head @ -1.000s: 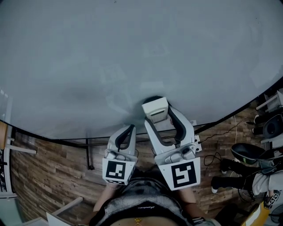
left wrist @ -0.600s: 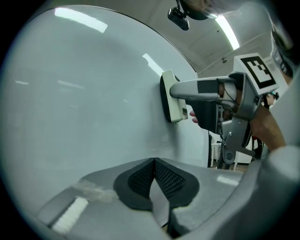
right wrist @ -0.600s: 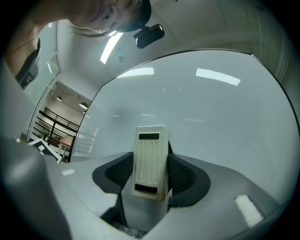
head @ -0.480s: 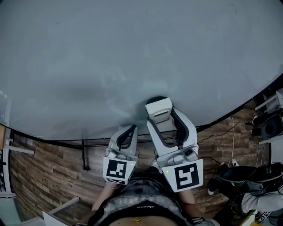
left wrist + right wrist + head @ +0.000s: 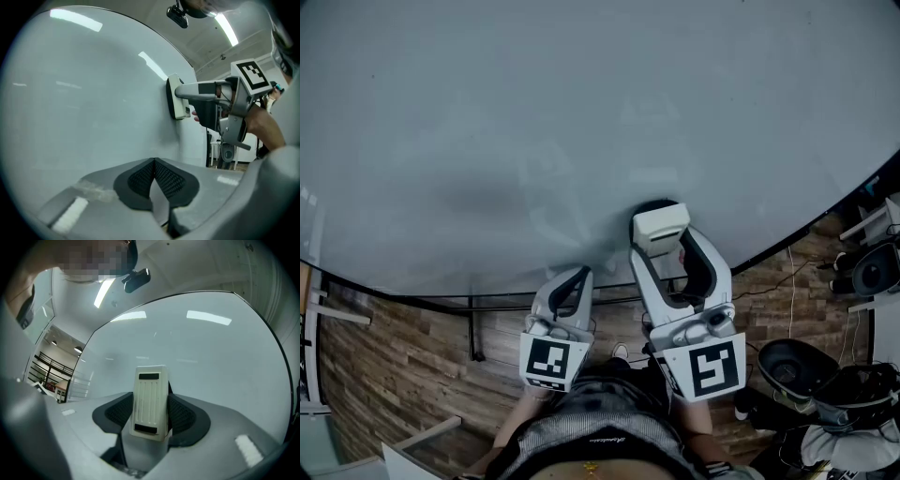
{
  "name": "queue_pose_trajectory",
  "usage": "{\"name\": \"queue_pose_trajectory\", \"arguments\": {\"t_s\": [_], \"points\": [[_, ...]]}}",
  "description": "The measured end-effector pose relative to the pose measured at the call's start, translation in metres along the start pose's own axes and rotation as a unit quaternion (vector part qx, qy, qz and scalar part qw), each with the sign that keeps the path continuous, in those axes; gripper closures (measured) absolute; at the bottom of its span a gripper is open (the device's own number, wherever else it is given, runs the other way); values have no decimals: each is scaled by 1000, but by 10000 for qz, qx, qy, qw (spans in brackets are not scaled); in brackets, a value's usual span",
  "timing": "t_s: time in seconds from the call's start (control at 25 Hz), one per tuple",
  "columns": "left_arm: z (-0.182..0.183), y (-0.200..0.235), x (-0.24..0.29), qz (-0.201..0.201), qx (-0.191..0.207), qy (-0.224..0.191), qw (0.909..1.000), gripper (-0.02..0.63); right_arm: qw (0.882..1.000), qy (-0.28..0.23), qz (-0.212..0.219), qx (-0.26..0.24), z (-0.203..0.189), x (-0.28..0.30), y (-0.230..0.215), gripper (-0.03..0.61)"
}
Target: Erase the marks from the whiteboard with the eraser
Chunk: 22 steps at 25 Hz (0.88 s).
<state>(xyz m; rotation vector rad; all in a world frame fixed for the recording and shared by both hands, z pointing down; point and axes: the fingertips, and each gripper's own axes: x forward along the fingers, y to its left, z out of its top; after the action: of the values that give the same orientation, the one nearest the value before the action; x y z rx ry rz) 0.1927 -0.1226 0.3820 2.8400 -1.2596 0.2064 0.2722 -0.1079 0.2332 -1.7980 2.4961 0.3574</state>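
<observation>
A large whiteboard point(image 5: 581, 112) fills the head view; no distinct marks show on it, only faint smears near its lower middle. My right gripper point(image 5: 664, 236) is shut on a white eraser point(image 5: 660, 228) and presses it against the board near the bottom edge. The eraser point(image 5: 150, 401) stands between the jaws in the right gripper view. From the left gripper view the eraser point(image 5: 176, 97) lies flat on the whiteboard point(image 5: 84, 93). My left gripper point(image 5: 574, 279) hangs below the board edge, shut and empty, its pads point(image 5: 165, 177) meeting.
Below the board is a wooden plank floor point(image 5: 394, 375). A black frame bar point(image 5: 473, 328) runs under the board. At the right lie cables, a black bucket-like object point(image 5: 787, 361) and other gear. The person's torso is at the bottom centre.
My right gripper has slid the eraser rightward along the board's lower part. The left gripper has stayed in place.
</observation>
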Motion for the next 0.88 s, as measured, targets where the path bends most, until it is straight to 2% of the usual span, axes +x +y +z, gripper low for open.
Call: {"name": "queue_pose_trajectory", "arguments": {"t_s": [0.2, 0.36, 0.52, 0.88], "points": [[8, -32, 9, 49, 129, -19, 9999, 609, 9999, -82, 1, 93, 6, -25, -32, 334], [11, -44, 4, 183, -78, -14, 9998, 609, 9998, -150, 36, 98, 10, -37, -38, 333], [12, -54, 0, 265, 144, -34, 9995, 609, 9997, -233, -59, 51, 17, -50, -51, 334], [2, -72, 11, 564, -21, 57, 9984, 609, 9997, -157, -174, 35, 8, -62, -97, 334]]}}
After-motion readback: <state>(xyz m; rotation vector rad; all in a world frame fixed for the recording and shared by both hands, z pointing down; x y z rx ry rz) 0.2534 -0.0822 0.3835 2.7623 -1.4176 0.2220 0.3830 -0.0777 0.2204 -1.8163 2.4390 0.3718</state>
